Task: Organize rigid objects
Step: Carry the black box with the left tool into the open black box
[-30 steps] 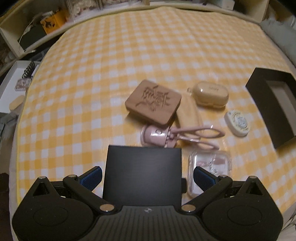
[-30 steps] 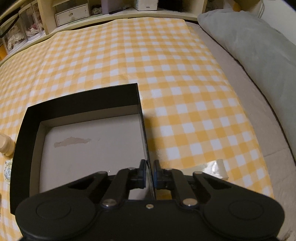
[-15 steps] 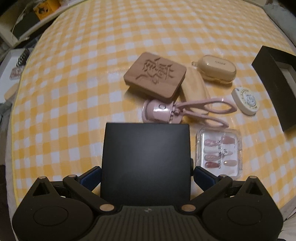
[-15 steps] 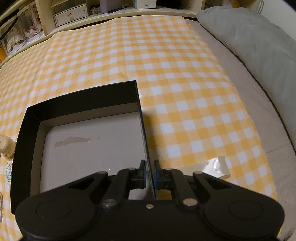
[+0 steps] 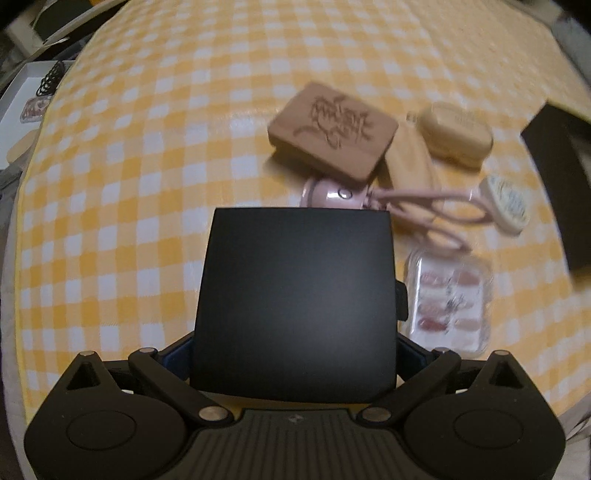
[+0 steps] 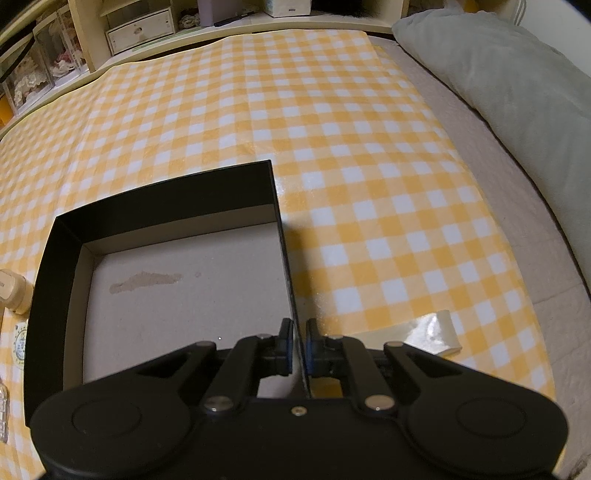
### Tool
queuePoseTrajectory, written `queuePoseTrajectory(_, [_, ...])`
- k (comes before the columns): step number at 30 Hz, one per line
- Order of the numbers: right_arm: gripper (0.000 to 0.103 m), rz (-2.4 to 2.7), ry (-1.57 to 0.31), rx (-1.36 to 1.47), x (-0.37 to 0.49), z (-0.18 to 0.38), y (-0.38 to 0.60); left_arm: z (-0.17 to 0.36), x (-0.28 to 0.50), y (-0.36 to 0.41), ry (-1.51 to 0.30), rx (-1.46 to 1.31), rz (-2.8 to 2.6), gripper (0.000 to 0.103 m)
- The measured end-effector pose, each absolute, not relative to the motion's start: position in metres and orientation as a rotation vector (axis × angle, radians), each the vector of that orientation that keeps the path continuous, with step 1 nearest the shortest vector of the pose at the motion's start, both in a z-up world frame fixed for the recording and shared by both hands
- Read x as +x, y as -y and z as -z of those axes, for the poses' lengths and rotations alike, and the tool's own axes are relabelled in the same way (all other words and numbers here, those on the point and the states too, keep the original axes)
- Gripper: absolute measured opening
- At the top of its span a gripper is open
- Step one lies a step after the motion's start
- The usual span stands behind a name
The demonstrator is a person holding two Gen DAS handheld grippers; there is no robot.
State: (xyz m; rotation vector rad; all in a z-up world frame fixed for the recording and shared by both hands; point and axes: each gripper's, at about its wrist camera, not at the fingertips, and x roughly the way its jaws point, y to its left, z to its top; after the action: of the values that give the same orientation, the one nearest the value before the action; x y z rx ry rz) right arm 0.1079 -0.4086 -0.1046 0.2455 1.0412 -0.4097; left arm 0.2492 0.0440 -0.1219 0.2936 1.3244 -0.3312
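Observation:
A flat black lid (image 5: 295,302) lies under my left gripper (image 5: 293,350). The gripper is open wide and straddles the lid, whose sides sit close to both blue pads (image 5: 179,354). Beyond the lid lie a carved wooden block (image 5: 332,142), a beige case (image 5: 456,134), a pink eyelash curler (image 5: 406,195), a clear case of false nails (image 5: 448,302) and an oval white tin (image 5: 506,205). My right gripper (image 6: 299,347) is shut on the right wall of the open black box (image 6: 166,206), which has a bare grey floor.
The yellow checked cloth (image 6: 332,129) covers the surface. A grey pillow (image 6: 498,74) lies along the right side, and shelves with drawers (image 6: 140,26) stand at the back. A white tray with hair ties (image 5: 40,88) sits off the left edge. The cloth's near corner (image 6: 432,332) is folded up.
My left gripper has sunk toward the black lid, which now looks larger and fills the gap between the fingers. The jaws kept the same width. The right gripper has not moved.

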Motion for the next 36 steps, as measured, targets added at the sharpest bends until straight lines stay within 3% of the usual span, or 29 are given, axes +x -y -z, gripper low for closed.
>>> queuePoseTrajectory(15, [0.003,0.373,-1.090,0.247,0.106,0.106,0.394,0.080,0.251,-0.062,-1.199,0.047,0.225,0.099])
queuePoseTrajectory(26, [0.003,0.366,-1.095,0.251,0.106,0.106,0.394,0.060,0.242,-0.073,-1.079,0.044,0.090,0.099])
queuePoseTrajectory(36, [0.003,0.357,-1.099,0.249,0.104,0.106,0.392,0.019,0.218,0.009,-0.891,0.056,0.269,0.099])
